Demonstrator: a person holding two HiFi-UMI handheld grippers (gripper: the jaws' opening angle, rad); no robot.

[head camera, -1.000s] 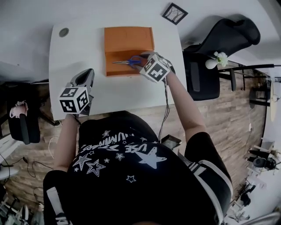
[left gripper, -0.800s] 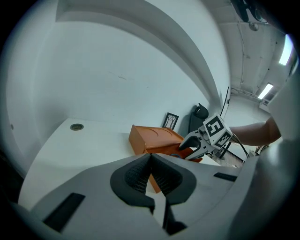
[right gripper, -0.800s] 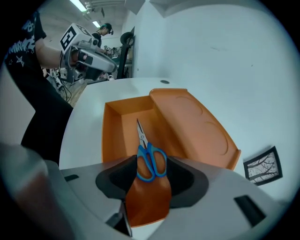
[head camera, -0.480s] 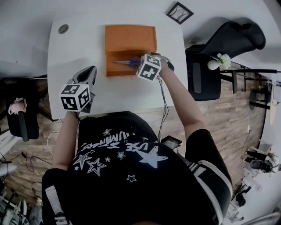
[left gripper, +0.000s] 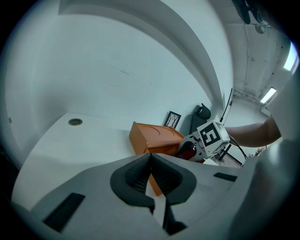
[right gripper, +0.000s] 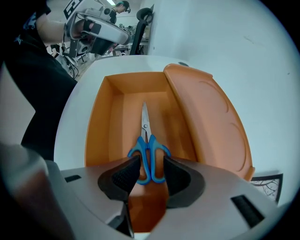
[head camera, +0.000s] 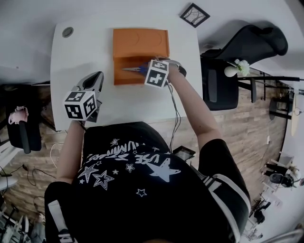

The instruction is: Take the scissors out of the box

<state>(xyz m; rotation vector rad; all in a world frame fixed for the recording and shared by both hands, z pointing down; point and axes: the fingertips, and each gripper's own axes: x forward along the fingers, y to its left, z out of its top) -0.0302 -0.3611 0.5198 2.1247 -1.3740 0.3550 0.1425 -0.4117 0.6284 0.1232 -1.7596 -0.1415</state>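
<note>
Blue-handled scissors (head camera: 133,69) (right gripper: 149,154) lie flat in the open orange box (head camera: 124,60) (right gripper: 105,126), blades pointing away from my right gripper. The box lid (head camera: 140,42) (right gripper: 213,117) is folded back. My right gripper (head camera: 145,70) (right gripper: 151,171) points steeply down into the box. Its jaws are closing, with the scissors' handle loops between the pads. My left gripper (head camera: 95,79) (left gripper: 150,157) hovers over the white table (head camera: 80,52) left of the box, shut and holding nothing. From the left gripper view the box (left gripper: 150,137) and the right gripper (left gripper: 188,150) show ahead.
A round cable hole (head camera: 68,32) sits at the table's far left corner. A small framed picture (head camera: 192,14) lies past the table's far right corner. A black office chair (head camera: 223,80) and a white vase with a flower (head camera: 232,67) stand to the right.
My right gripper moved left and down into the box, rolling, and now covers the scissors' handles. The left gripper stayed where it was.
</note>
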